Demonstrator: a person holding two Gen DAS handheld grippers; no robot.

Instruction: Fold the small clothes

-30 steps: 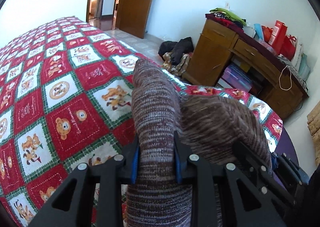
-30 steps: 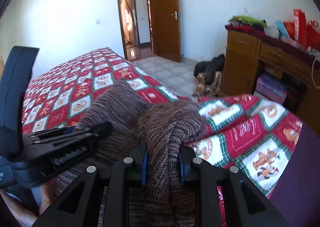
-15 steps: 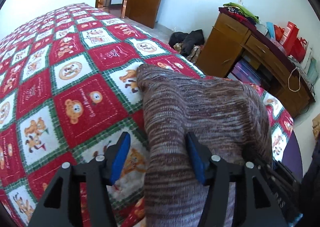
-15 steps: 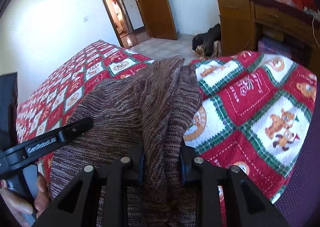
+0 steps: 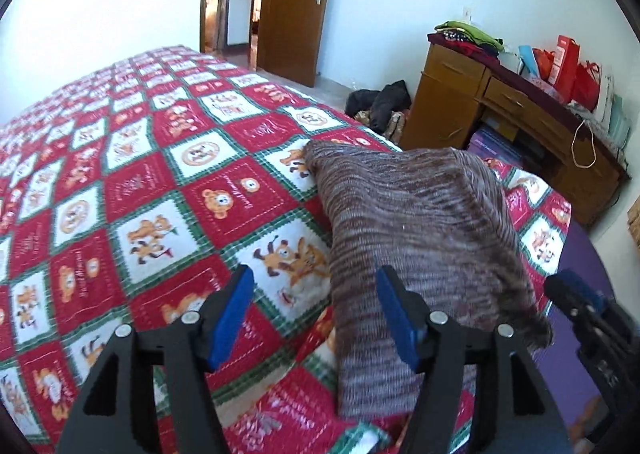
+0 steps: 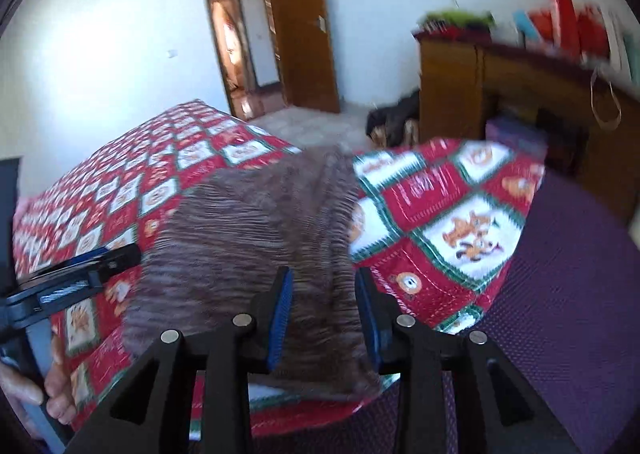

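Observation:
A brown striped knit garment (image 5: 416, 238) lies folded and spread on the red, white and green bear quilt (image 5: 168, 222). My left gripper (image 5: 316, 316) is open, its jaws still opening; quilt shows between its blue pads, and the garment's left edge runs along the right pad. In the right wrist view the garment (image 6: 256, 230) passes between the pads of my right gripper (image 6: 324, 314), filling the gap and touching both pads while the jaws are opening. The right gripper (image 5: 580, 306) shows by the garment's near right corner. A hand (image 6: 52, 394) holds the left gripper (image 6: 80, 278).
A purple surface (image 6: 568, 294) adjoins the quilt's near right edge. Beyond the bed stand a wooden desk (image 5: 500, 110) with red bags and folded clothes on top, a dark heap of clothes (image 5: 380, 102) on the floor, and an open brown door (image 5: 296, 6).
My left gripper let go of the garment, spread its jaws wide and slid off to the garment's left. The bunched garment came down and spread flat on the quilt. The right gripper's jaws parted slightly.

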